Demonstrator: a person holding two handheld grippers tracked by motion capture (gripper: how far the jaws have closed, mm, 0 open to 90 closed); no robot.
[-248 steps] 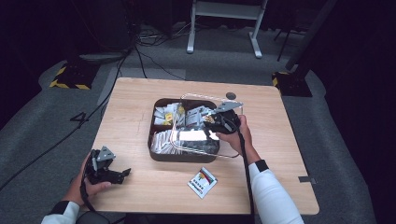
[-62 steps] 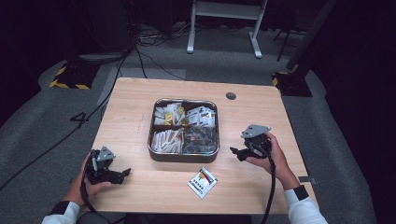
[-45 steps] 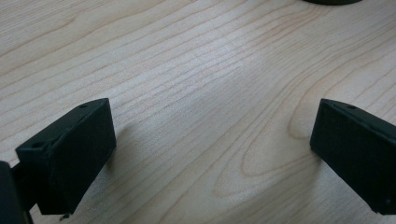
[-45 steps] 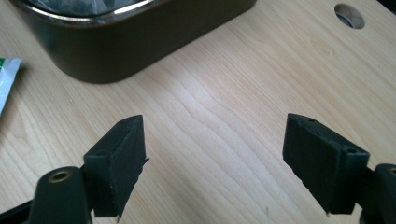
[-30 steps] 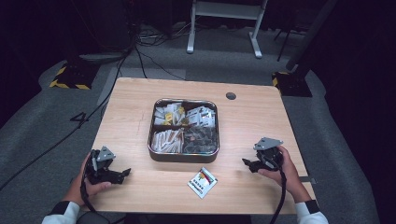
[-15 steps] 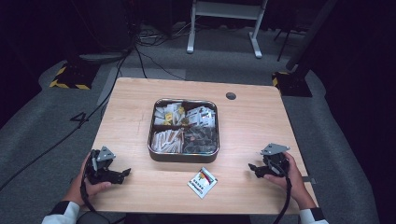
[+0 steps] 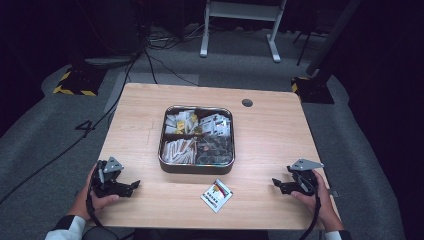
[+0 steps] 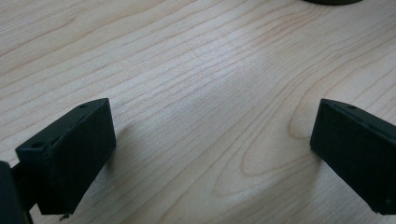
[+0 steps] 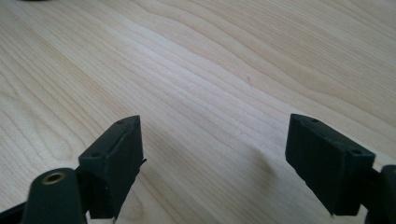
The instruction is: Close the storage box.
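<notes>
From above, the metal tray (image 7: pixel 196 167) of sachets sits mid-table, a loose sachet (image 7: pixel 217 195) just in front of it. Left gripper (image 7: pixel 131 187) and right gripper (image 7: pixel 278 184) rest near the table's (image 7: pixel 270 135) front corners, well apart from both; what the sachet's print says is too small to tell. Left gripper view: jaws wide apart, empty, over bare wood. Right gripper view: likewise spread, holding nothing.

place: lab/studio | cues: black curtains (image 7: pixel 380 75), floor cables (image 7: pixel 155 55), grey carpet (image 7: pixel 45 125), wooden table (image 7: pixel 270 135)
</notes>
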